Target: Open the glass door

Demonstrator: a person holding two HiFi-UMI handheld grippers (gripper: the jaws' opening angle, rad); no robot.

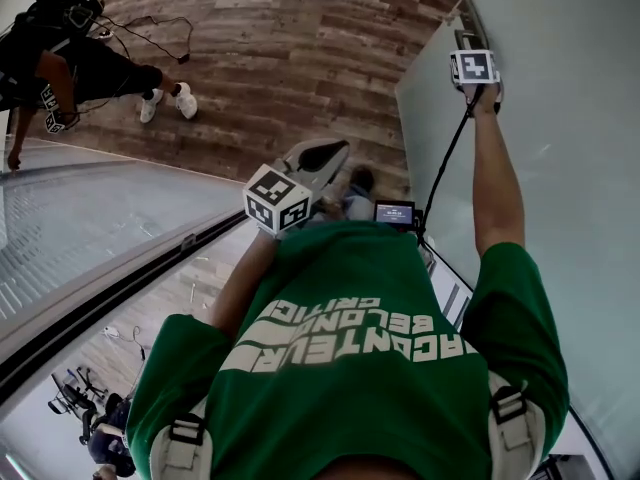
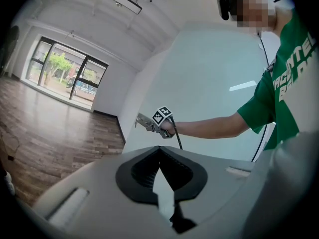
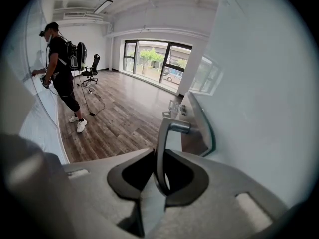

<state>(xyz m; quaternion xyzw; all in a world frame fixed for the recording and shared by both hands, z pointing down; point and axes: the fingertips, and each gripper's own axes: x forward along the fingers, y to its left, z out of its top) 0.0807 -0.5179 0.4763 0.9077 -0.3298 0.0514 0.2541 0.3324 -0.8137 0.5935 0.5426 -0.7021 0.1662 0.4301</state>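
Hanging close in front of the green shirt (image 1: 340,338), the left gripper (image 1: 322,155) sits at chest level. Its jaws are clenched on each other with nothing between them, and the tips point out over the floor toward the door.

The right arm (image 1: 495,188) is stretched out nearly straight. The right gripper (image 3: 155,171) is at its end, jaws grasping the door handle (image 3: 163,138).

Handle:
- It is a grey metal lever, mounted near the edge of the glass door (image 1: 560,148) on the person's right.
- The long axis runs straight away from the jaws, alongside the door face.
- The far end turns through a right angle, and a short stub goes rightward into the glass.
- The free end points back toward the person, and the grip is at that free end.

Door: a pale frosted pane that fills the right side of the head view. Its edge lies just beyond the handle stub. Whether it stands ajar I cannot tell.

Left of the door is a wooden plank floor (image 1: 280,48), and a glass wall (image 1: 70,218) with a dark rail runs along the person's left.

Farther out, a second person (image 3: 60,73) in dark clothes has one hand at that wall, well apart from the door. An office chair (image 3: 92,66) stands behind them.

Farthest are the dark-framed windows (image 3: 154,59), with trees outside.
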